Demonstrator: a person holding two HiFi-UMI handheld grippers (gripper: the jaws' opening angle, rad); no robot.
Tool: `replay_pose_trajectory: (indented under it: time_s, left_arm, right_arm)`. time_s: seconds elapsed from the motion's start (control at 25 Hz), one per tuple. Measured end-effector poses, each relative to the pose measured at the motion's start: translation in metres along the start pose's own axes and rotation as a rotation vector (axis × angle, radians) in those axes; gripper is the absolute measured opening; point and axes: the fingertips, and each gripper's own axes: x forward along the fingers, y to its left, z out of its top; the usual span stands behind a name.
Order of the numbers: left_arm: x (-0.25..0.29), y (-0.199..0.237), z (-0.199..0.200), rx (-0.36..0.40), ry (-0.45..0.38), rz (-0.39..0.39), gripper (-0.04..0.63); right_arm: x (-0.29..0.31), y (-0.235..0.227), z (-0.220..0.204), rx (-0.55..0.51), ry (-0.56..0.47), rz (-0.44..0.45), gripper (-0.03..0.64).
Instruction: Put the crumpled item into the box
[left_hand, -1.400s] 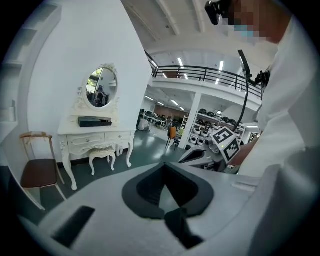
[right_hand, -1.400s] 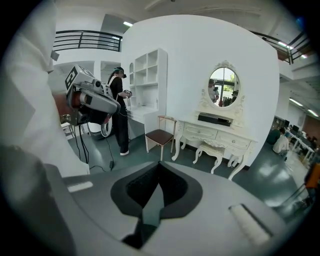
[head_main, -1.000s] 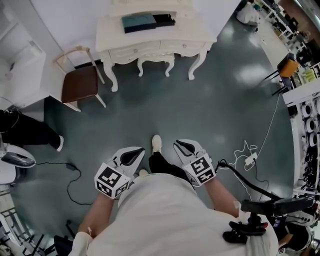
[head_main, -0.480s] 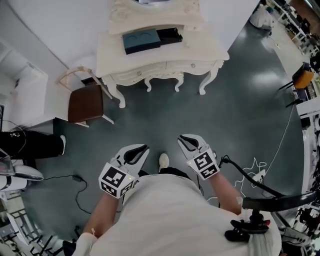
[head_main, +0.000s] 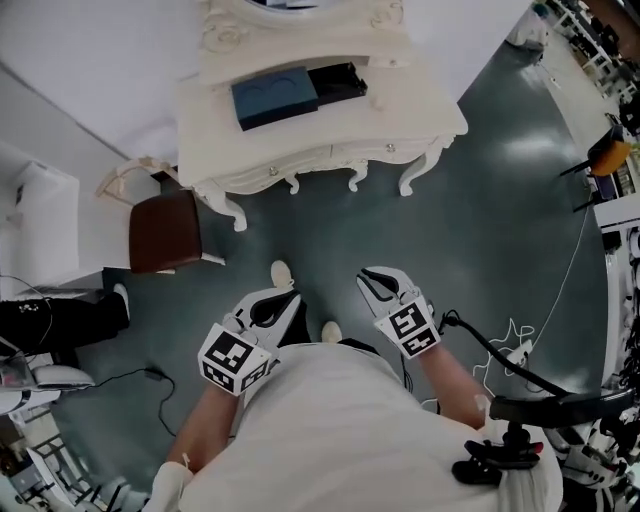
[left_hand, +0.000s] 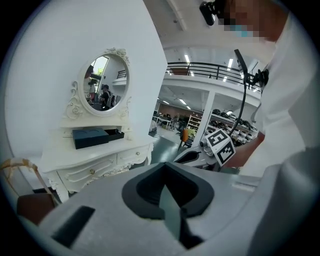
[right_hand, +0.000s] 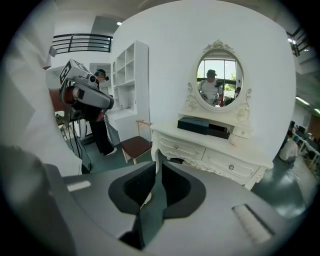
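A white dressing table (head_main: 420, 105) stands ahead of me in the head view. On it lie a dark blue box lid (head_main: 275, 97) and, next to it, an open black box (head_main: 340, 82). A small white thing (right_hand: 241, 132) sits on the tabletop right of the box; what it is I cannot tell. Both grippers hang over the floor in front of the person's body, short of the table. My left gripper (head_main: 285, 300) has its jaws together and holds nothing. My right gripper (head_main: 372, 280) shows a narrow gap between its jaws, also with nothing in it.
A brown-seated chair (head_main: 165, 232) stands left of the table. Cables (head_main: 505, 335) trail over the grey floor at the right, and one more (head_main: 140, 378) at the left. A person's dark-trousered leg (head_main: 55, 312) is at the far left. A black stand (head_main: 520, 440) is low right.
The person has walked toward the dressing table, which now lies closer and larger in the head view. Both grippers travelled along with the body, keeping their pose.
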Motion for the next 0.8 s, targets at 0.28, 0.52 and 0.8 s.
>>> replay_pose_trajectory:
  time_s: [0.28, 0.52, 0.8]
  left_arm:
    - [0.031, 0.088, 0.066, 0.059, 0.017, -0.126, 0.002]
    - [0.045, 0.158, 0.102, 0.109, 0.034, -0.214, 0.003]
    - [0.087, 0.197, 0.131, 0.11, 0.058, -0.199, 0.003]
  right_arm:
    - [0.059, -0.069, 0.058, 0.036, 0.022, -0.111, 0.043]
    - [0.111, -0.135, 0.094, 0.072, 0.027, -0.23, 0.051]
    - [0.134, -0.228, 0.099, 0.097, 0.055, -0.293, 0.06]
